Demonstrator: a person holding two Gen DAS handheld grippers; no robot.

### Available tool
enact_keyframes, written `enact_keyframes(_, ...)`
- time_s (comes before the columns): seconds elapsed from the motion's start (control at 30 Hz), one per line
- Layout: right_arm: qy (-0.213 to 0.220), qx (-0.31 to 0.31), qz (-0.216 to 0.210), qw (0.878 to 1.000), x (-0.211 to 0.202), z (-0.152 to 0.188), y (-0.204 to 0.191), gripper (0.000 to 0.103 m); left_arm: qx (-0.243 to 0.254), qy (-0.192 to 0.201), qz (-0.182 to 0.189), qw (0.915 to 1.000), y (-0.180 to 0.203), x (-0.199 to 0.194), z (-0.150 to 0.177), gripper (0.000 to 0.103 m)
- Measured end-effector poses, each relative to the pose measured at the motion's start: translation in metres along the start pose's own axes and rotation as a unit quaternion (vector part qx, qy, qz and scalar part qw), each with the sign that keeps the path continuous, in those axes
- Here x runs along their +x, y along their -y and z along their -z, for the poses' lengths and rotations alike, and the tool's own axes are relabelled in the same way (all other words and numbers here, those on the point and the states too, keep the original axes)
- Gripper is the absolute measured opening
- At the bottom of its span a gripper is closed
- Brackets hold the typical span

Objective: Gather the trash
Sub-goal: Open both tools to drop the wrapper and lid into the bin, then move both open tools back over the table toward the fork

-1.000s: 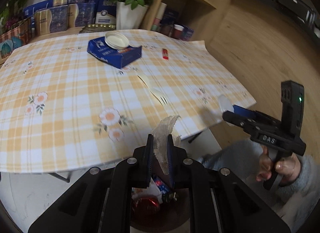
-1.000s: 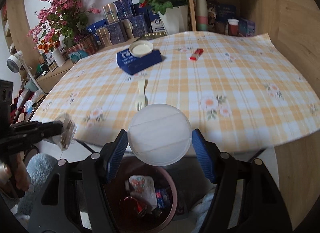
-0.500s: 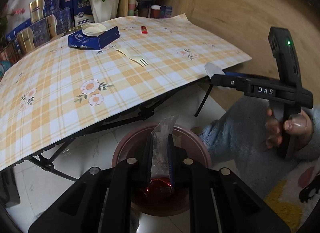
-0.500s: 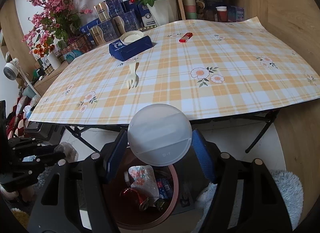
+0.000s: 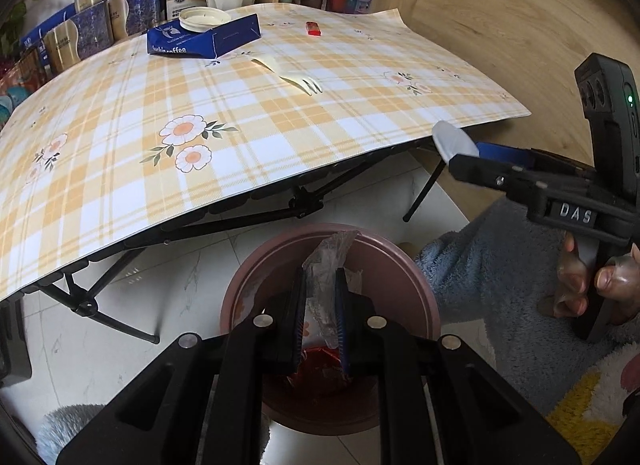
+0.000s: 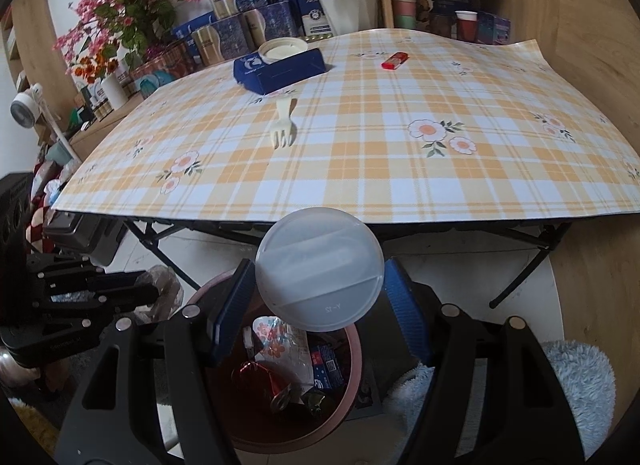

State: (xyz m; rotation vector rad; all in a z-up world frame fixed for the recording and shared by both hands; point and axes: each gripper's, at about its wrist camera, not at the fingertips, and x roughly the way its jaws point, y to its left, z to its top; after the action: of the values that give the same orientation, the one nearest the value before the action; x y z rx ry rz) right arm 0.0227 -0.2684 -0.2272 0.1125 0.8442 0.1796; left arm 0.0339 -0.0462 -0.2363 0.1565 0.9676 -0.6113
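The left gripper [image 5: 320,305] is squeezing a crinkly clear plastic wrapper [image 5: 329,265] between its narrow fingers [image 5: 298,305]. It is hanging over the round brown-pink plastic trash bin [image 5: 408,277] that is standing on the white tiled floor [image 5: 120,345], just past the near edge of the table [image 5: 280,137]. The wrapper is sticking up above the fingers, right over the bin's mouth.

The right gripper [image 6: 318,297] is holding a round white plastic lid [image 6: 319,269] with its fingers [image 6: 232,305] spread wide, one on each side of the lid. The lid is standing on its edge over the far rim of the same bin [image 6: 352,361]. Inside the bin some trash is lying: a shiny red foil piece [image 6: 256,379] and a white flowery wrapper [image 6: 272,341].

On the table with the yellow checked cloth, a small cream plastic fork [image 6: 283,125] is lying near the middle. Behind it a dark blue paper box [image 6: 280,69] is sitting toward the far edge, with a shallow white round lid [image 6: 282,49] resting on top. A little red packet [image 6: 395,60] is lying close to the far edge, to the right of the box
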Motion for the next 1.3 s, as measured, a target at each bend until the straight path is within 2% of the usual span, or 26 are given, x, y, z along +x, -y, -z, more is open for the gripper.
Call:
enact_keyframes(0.03,-0.001,-0.004,0.0,1.0,0.001,0.0,-0.002,0.067,-0.002,0.001,0.0,1.0,0.0,0.0,0.0,0.016)
enact_keyframes(0.1,-0.003,-0.01,0.0,1.0,0.002,0.001,-0.005,0.067,-0.01,0.01,0.001,0.9999,-0.004,-0.004,-0.001,0.031)
enact_keyframes(0.13,-0.004,-0.013,0.0,1.0,0.003,0.001,-0.006,0.067,-0.014,0.017,-0.001,0.9998,-0.004,-0.006,-0.001,0.049)
enact_keyframes(0.17,-0.006,-0.016,0.0,1.0,0.004,0.001,-0.007,0.067,-0.02,0.032,-0.009,0.9993,-0.006,-0.011,-0.002,0.062)
enact_keyframes(0.47,-0.023,-0.044,-0.001,0.999,0.013,0.006,-0.019,0.067,-0.087,0.113,-0.052,0.9885,-0.032,-0.043,-0.004,0.083)
enact_keyframes(0.7,-0.04,-0.077,-0.003,0.996,0.023,0.011,-0.033,0.067,-0.127,0.146,-0.087,0.9773,-0.049,-0.059,-0.002,0.09)
enact_keyframes(0.97,-0.058,-0.111,-0.009,0.992,0.031,0.018,-0.045,0.067,-0.183,0.161,-0.095,0.9652,-0.071,-0.067,0.004,0.091)
enact_keyframes(1.1,-0.065,-0.117,-0.011,0.991,0.034,0.02,-0.048,0.067,-0.194,0.163,-0.094,0.9629,-0.075,-0.069,0.006,0.092)
enact_keyframes(1.17,-0.065,-0.117,-0.011,0.991,0.034,0.02,-0.048,0.069,-0.195,0.162,-0.093,0.9627,-0.075,-0.069,0.006,0.092)
enact_keyframes(1.3,-0.061,-0.117,-0.008,0.991,0.033,0.02,-0.048,0.084,-0.194,0.162,-0.094,0.9631,-0.075,-0.068,0.006,0.092)
